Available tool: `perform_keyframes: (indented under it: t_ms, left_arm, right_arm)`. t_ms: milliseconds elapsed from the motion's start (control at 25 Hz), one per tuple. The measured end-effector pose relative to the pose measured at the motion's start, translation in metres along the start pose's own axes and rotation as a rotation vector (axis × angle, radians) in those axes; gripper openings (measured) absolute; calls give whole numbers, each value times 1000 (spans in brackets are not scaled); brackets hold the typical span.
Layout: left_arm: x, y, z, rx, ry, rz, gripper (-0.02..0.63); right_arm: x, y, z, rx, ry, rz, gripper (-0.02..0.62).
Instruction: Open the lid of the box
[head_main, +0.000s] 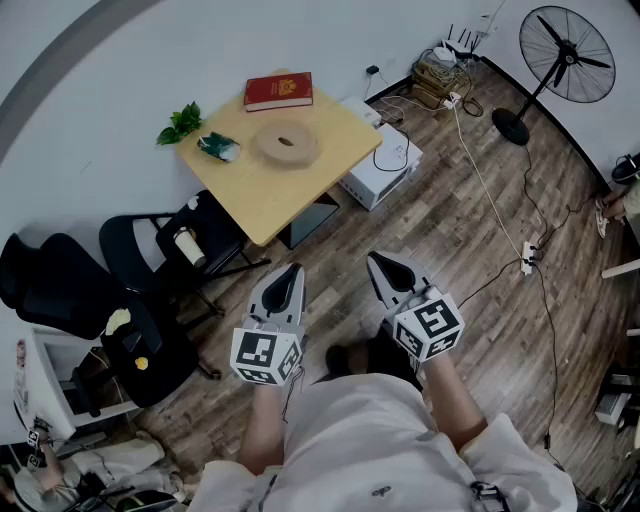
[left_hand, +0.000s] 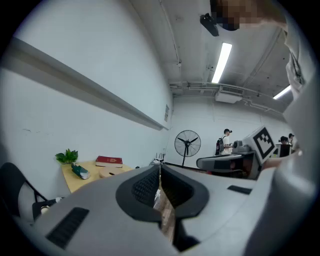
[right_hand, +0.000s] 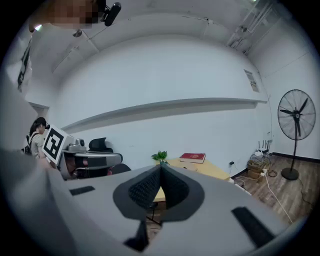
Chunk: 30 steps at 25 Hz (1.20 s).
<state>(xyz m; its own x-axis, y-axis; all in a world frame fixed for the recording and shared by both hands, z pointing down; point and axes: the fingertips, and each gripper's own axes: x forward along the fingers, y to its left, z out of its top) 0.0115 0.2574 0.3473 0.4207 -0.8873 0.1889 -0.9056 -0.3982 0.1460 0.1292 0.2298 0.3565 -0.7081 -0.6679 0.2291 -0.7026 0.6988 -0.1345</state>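
A red box (head_main: 279, 91) lies flat with its lid down at the far edge of a light wooden table (head_main: 262, 205). It also shows small and distant as the red box (left_hand: 109, 161) in the left gripper view and the red box (right_hand: 192, 157) in the right gripper view. My left gripper (head_main: 292, 270) and right gripper (head_main: 376, 259) hang side by side over the wooden floor, well short of the table. Both point toward it, shut and empty. Up close, the left gripper (left_hand: 160, 168) and right gripper (right_hand: 160, 168) each have their dark pads pressed together.
On the table are a round wooden disc (head_main: 286, 143), a green plant (head_main: 180, 122) and a small green-white object (head_main: 219, 147). Black chairs (head_main: 160, 250) stand left of the table and a white appliance (head_main: 385, 165) at its right. A standing fan (head_main: 562, 45) and floor cables (head_main: 500, 210) lie far right.
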Motion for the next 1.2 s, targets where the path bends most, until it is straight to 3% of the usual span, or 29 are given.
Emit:
perform_keyframes:
  t_ms: [600, 1200]
  left_arm:
    - [-31, 4, -1, -6, -16, 9, 14]
    - [-17, 10, -23, -24, 26, 2, 14]
  right_arm:
    - [-11, 29, 0, -36, 1, -8, 0]
    - [-1, 22, -19, -18, 32, -10, 6]
